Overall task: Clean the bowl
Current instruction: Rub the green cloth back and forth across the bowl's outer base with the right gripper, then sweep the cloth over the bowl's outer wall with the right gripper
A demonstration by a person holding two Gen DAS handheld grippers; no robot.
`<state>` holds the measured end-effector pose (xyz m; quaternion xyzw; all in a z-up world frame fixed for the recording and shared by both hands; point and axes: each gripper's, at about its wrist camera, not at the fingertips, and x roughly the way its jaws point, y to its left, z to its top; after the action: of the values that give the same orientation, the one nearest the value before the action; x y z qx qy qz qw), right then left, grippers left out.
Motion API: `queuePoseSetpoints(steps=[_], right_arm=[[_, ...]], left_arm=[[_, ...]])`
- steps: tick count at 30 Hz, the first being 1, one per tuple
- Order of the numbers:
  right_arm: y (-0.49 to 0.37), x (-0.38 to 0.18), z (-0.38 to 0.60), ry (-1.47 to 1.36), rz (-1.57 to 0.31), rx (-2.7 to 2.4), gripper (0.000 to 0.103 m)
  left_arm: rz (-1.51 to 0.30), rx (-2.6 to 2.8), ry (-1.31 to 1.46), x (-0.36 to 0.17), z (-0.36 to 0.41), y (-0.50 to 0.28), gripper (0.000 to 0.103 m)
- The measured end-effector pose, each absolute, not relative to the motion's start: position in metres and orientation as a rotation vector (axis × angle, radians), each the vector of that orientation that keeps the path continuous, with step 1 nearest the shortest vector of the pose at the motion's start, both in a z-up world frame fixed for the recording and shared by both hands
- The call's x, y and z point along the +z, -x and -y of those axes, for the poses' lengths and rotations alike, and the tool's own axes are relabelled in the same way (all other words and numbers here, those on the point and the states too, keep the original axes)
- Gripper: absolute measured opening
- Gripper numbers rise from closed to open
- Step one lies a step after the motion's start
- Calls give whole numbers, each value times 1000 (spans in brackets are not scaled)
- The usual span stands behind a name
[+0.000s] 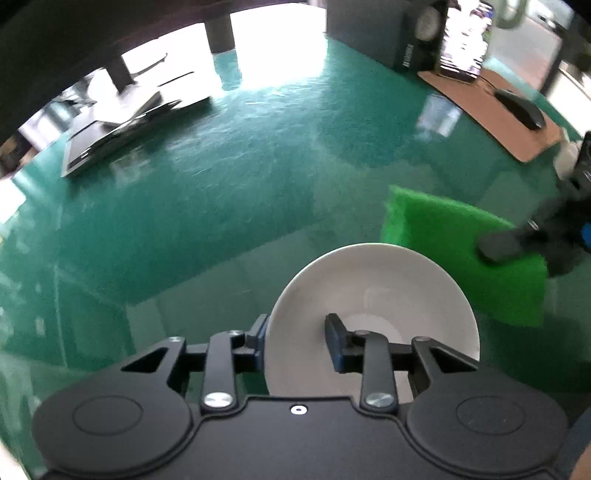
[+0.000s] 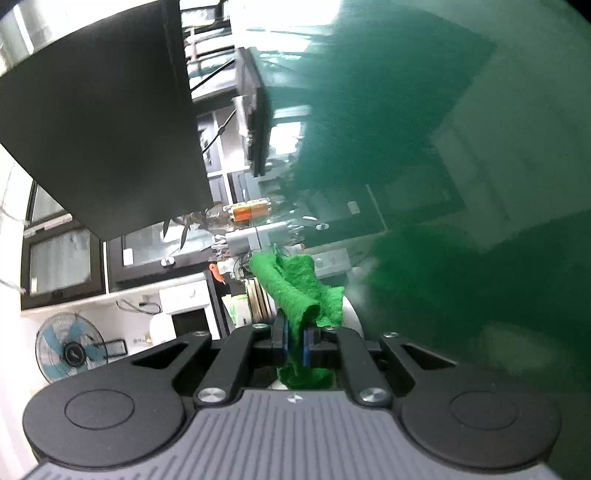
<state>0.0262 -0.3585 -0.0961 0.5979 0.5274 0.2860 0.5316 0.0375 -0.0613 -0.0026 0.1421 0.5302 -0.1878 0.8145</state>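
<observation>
A white bowl [image 1: 373, 295] is tilted on its edge in the left wrist view. My left gripper [image 1: 297, 341] is shut on its rim, one finger outside and one inside. A bright green scouring cloth [image 1: 461, 251] hangs just right of the bowl, pinched by the right gripper's fingers [image 1: 506, 245]. In the right wrist view my right gripper [image 2: 294, 341] is shut on the green cloth [image 2: 299, 288], which sticks out ahead of the fingers. A sliver of the white bowl [image 2: 352, 314] shows behind the cloth.
The glossy green tabletop [image 1: 229, 184] fills the left wrist view. A laptop [image 1: 122, 129] lies at the far left. A brown mat [image 1: 491, 110] with a black mouse [image 1: 521, 109], a speaker [image 1: 417, 33] and a lit screen [image 1: 465, 40] stand at the far right.
</observation>
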Motion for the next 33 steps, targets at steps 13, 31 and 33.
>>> queuePoseSetpoints(steps=[13,31,33], right_arm=[[-67,-108,287,-1477,-1200,533,9],[-45,-109,280,-1587,-1132,433,10],[-42,-106,285,-1596,-1127,444,9]], left_arm=[[-1044,-570,-379,-7,55,-31,36],[-1030,-704,-328,-14,40,-45,53],[-1033,-708,-329,-14,40,-45,53]])
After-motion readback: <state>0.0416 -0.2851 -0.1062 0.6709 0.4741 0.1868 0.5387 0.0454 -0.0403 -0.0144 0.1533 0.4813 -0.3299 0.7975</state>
